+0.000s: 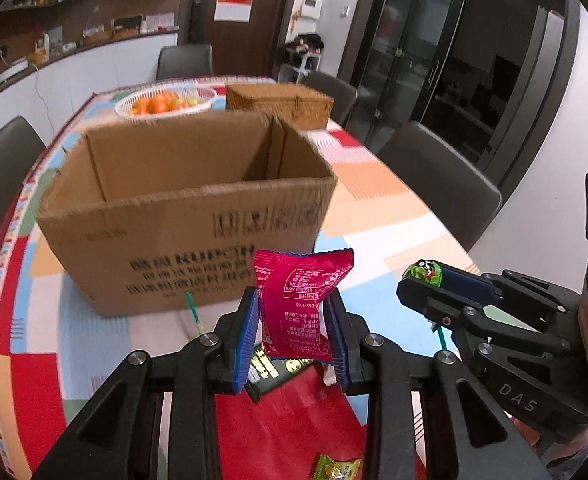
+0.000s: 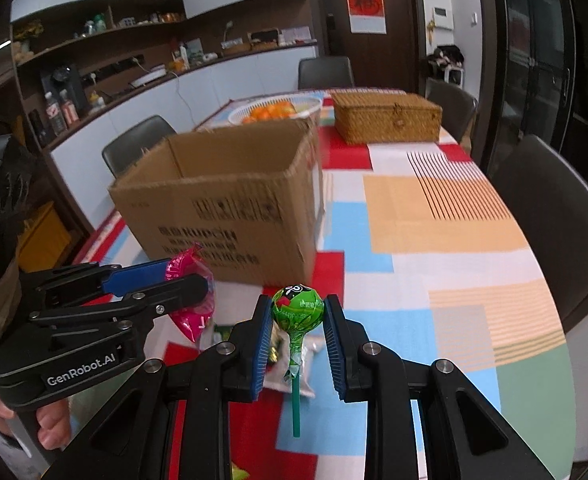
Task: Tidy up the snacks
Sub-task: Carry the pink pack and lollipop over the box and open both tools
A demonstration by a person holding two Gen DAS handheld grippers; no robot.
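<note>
Two tongs are up over the bench (image 2: 434, 216), each with a snack clamped. The left tongs (image 1: 292, 320) pinch a red packet (image 1: 298, 300) upright between the blue pads. The right tongs (image 2: 298, 332) squeeze a green lollipop (image 2: 297, 306) by its head, the stick hanging straight down. Both snacks sit in the air just short of the open box (image 1: 182, 216), which stands on the patchwork cloth. Beyond it there's a white basket (image 1: 166, 102) of oranges and a wicker case (image 2: 386, 116). More wrapped snacks lie on the bench below the tongs.
</note>
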